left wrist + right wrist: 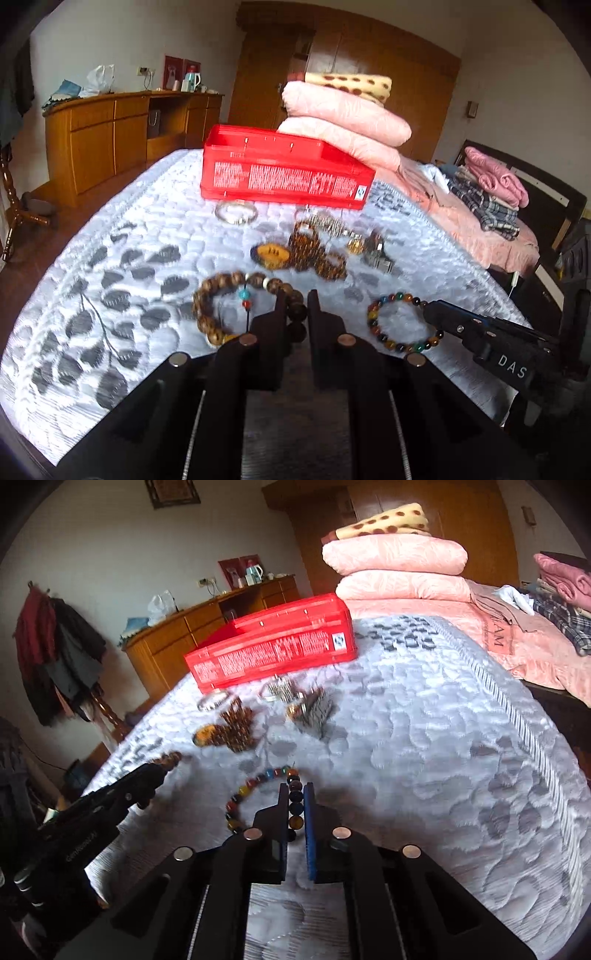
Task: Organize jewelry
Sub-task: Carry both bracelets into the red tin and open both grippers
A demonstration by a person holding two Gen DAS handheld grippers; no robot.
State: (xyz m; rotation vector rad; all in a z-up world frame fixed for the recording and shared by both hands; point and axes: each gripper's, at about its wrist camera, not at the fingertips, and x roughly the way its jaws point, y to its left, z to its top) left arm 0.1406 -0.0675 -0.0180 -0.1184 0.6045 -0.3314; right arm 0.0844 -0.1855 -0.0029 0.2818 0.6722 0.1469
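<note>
On the white quilted mattress (110, 266) lie several pieces of jewelry before an open red box (284, 173). My left gripper (297, 299) is shut on the right side of a big brown wooden bead bracelet (221, 291). My right gripper (295, 788) is shut on the right side of a multicolour bead bracelet (255, 786), which also shows in the left wrist view (376, 321). Farther back lie a silver bangle (236, 213), a tiger-eye bead string with an amber pendant (306, 251), a silvery chain (328, 221) and a small metal piece (376, 251).
The red box also shows in the right wrist view (273, 650). Folded pink quilts (343, 118) are stacked behind the box. A pink bedspread with folded clothes (487, 199) lies at the right. A wooden sideboard (110, 133) stands at the left.
</note>
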